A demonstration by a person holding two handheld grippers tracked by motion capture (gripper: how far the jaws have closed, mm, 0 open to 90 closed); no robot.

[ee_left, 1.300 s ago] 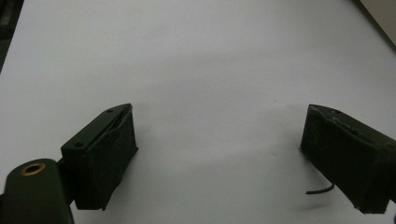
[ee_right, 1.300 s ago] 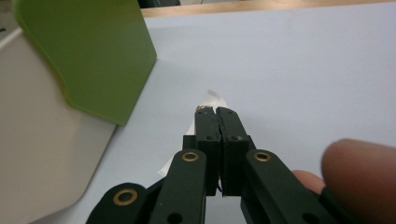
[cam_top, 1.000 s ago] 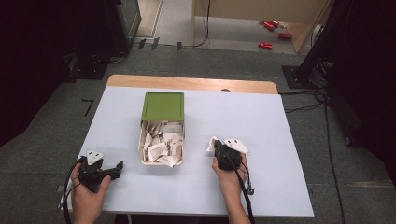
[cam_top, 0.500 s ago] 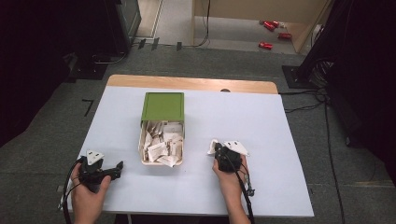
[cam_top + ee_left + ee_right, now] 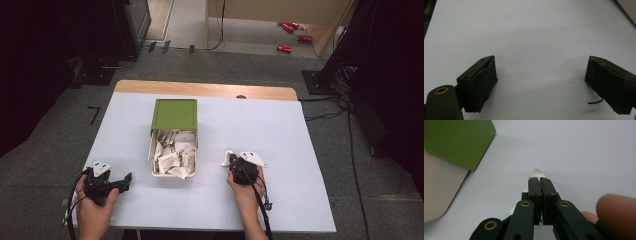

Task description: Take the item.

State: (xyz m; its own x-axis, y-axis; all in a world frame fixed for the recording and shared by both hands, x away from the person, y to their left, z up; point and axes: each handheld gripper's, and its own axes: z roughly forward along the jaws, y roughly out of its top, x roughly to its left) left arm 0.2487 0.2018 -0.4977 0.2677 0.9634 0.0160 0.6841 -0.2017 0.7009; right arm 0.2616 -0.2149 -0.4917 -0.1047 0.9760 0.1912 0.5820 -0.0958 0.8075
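The small white paper packet sits pinched in my right hand-held gripper, low over the bare table, just to the right of the box. In the right gripper view I see the two black jaws pressed together with the packet's white edge poking out past their tips and below them on the left. From the high view the packet shows as a white scrap at the front of that right hand-held gripper. The beige box lies near it, full of similar white packets, its green lid slid back over the far half. My left hand-held gripper rests well apart at the table's near left corner, jaws spread wide with nothing between them.
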